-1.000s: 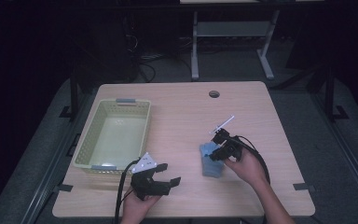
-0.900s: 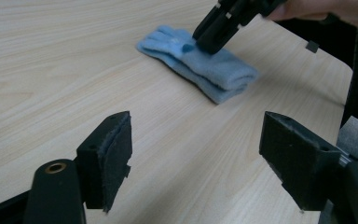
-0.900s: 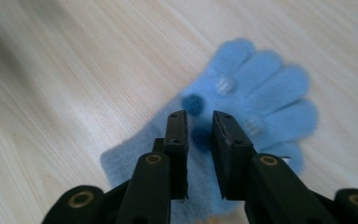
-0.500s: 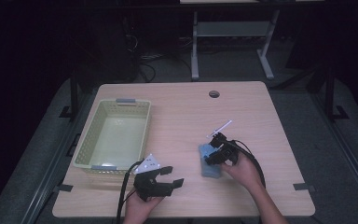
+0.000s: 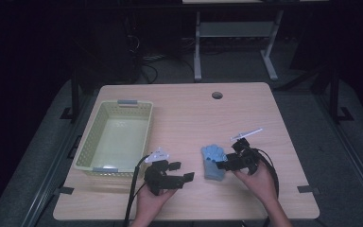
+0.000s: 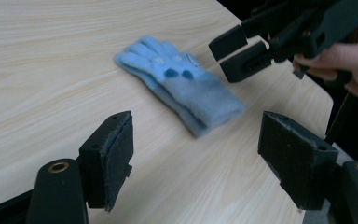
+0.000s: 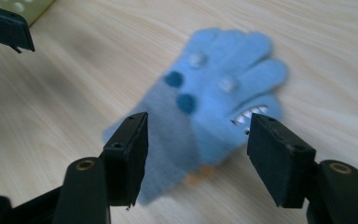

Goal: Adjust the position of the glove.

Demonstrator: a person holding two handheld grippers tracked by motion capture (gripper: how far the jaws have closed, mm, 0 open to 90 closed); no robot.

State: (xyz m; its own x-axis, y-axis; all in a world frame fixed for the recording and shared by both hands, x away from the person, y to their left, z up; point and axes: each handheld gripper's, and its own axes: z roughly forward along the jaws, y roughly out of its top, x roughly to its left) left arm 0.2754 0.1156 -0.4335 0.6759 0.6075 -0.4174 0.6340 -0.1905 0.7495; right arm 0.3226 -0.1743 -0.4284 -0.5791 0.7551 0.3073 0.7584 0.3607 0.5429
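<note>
The blue glove point(image 5: 214, 161) lies flat on the wooden table point(image 5: 189, 113), near the front edge and a little right of the middle, its fingers pointing away from you and its greyer cuff toward you. In the right gripper view you see dark and pale dots on its back and a small toothed mouth printed near the thumb side.

Your right gripper point(image 5: 223, 165) sits just beside the glove on its right. Its jaws have just been opening and now stand spread on either side of the cuff end, with the glove lying below and between them and the pads not pressing on it.

Your left gripper point(image 5: 182, 171) is to the glove's left, apart from it, jaws spread wide with only bare table between them, pointed toward the glove.

Farther left, a pale yellow-green lattice basket point(image 5: 86, 146) stands on the table's left half, well apart from the glove. You can see straight to its floor; nothing lies in it.
</note>
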